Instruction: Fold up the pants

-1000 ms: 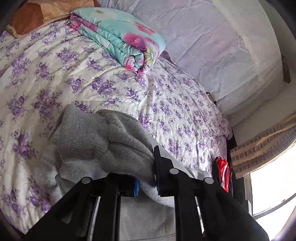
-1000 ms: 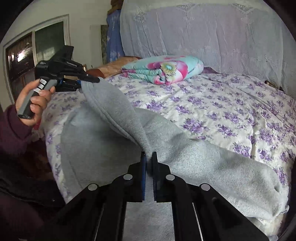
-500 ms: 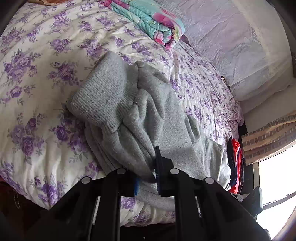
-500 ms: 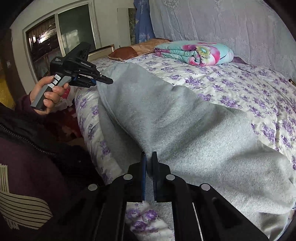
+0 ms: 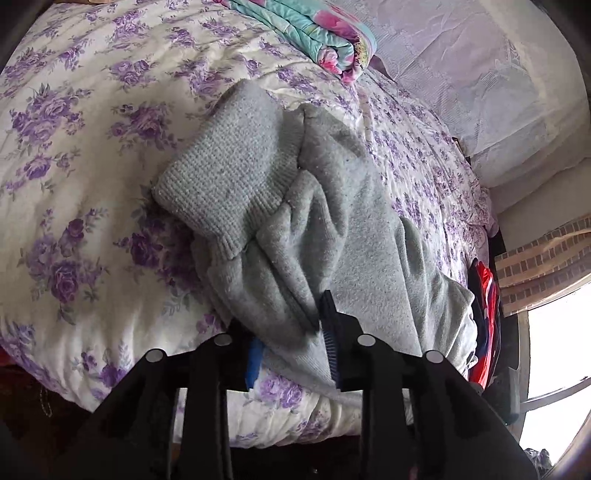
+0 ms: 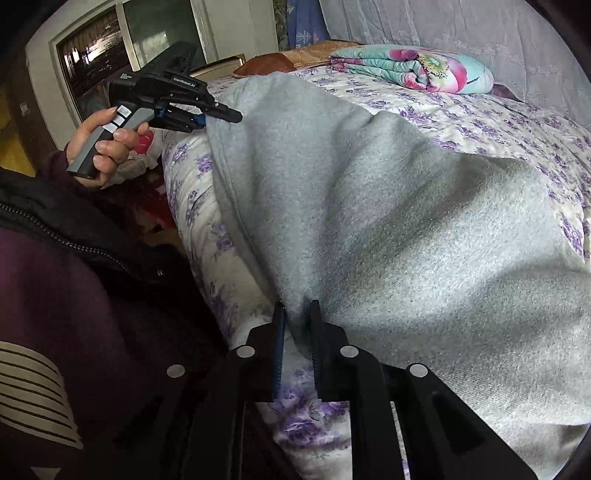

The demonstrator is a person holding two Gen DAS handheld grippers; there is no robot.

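Observation:
Grey fleece pants (image 5: 332, 221) lie on the floral bed, folded over, with the ribbed cuff (image 5: 229, 173) lying on the bedspread. My left gripper (image 5: 291, 332) has its jaws parted, with a bunched fold of the pants lying between them at the bed's near edge. In the right wrist view the pants (image 6: 388, 206) spread across the bed edge. My right gripper (image 6: 297, 321) has its jaws slightly parted around the pants' edge. The left gripper (image 6: 221, 110) also shows there at the fabric's far corner.
A folded turquoise and pink floral quilt (image 5: 314, 26) lies at the head of the bed (image 5: 74, 147), also in the right wrist view (image 6: 413, 70). Red clothing (image 5: 484, 310) hangs past the bed's right side. A window (image 6: 99, 55) stands behind the person's purple sleeve (image 6: 55, 295).
Both grippers brought the pants back toward the bed's near edge and laid them down. Both grippers' jaws have widened from pinching the fabric.

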